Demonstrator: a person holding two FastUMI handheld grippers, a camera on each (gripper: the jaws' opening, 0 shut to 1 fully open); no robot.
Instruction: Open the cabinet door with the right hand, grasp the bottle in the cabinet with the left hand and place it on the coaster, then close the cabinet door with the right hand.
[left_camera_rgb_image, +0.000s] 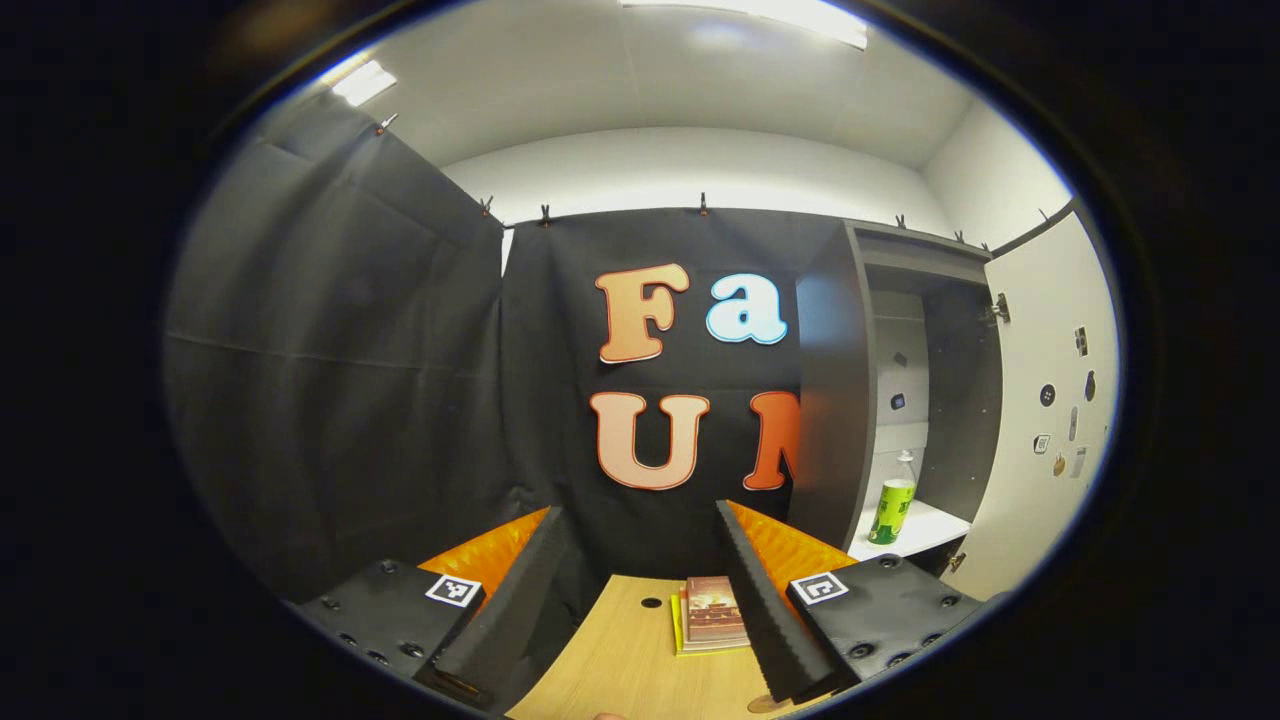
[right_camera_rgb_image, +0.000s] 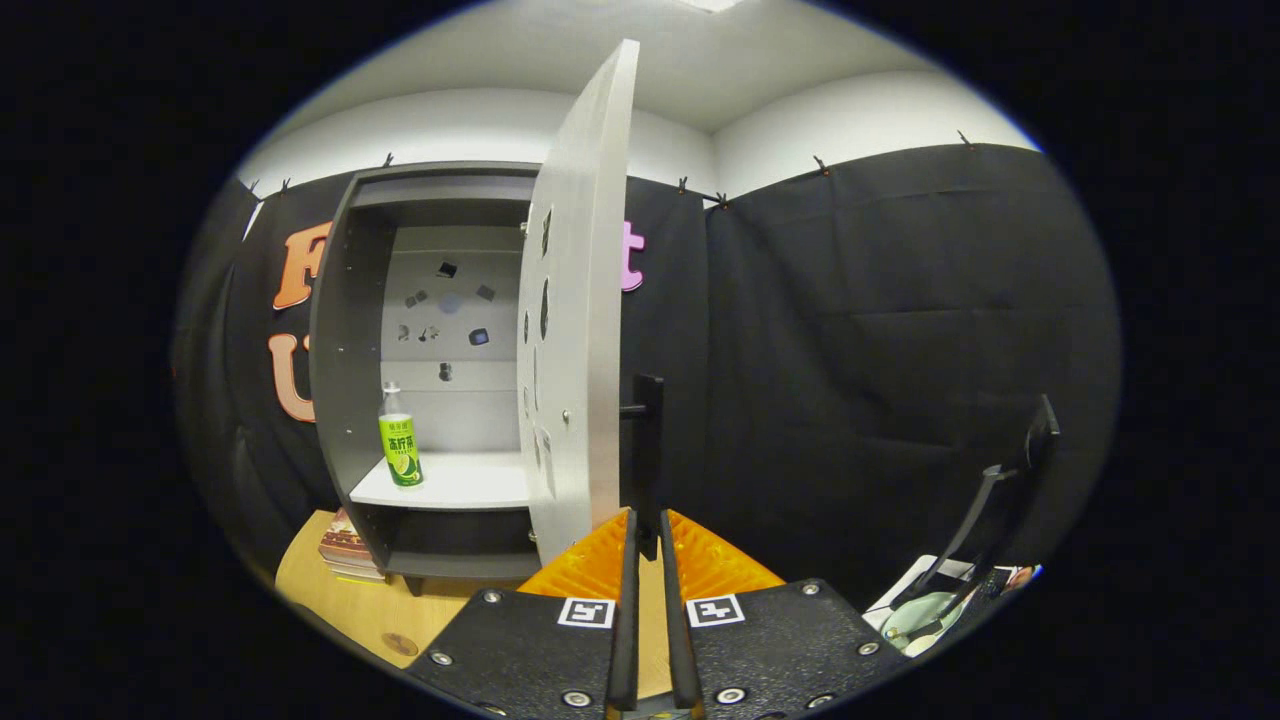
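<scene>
Bottle (right_camera_rgb_image: 400, 450) upright on cabinet shelf (right_camera_rgb_image: 460, 485), door (right_camera_rgb_image: 575, 330) swung wide. Right tool (right_camera_rgb_image: 647, 540) pinched narrow at door handle (right_camera_rgb_image: 647, 440). Left tool (left_camera_rgb_image: 640, 560) spread wide above worktop (left_camera_rgb_image: 620, 660), grasping nothing.

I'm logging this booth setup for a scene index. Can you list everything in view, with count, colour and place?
cabinet: one, dark grey, standing on the table, door open
cabinet door: one, pale grey, swung wide, small items stuck on its inner face
door handle: one, black, on the door's outer face
bottle: one, clear with green label, upright on the white shelf
books: small stack, reddish cover on top, on the table
table: one, light wood
coaster: one, brown, near the table edge
left claw: open, over the table
right claw: nearly closed, at the handle's lower end
</scene>
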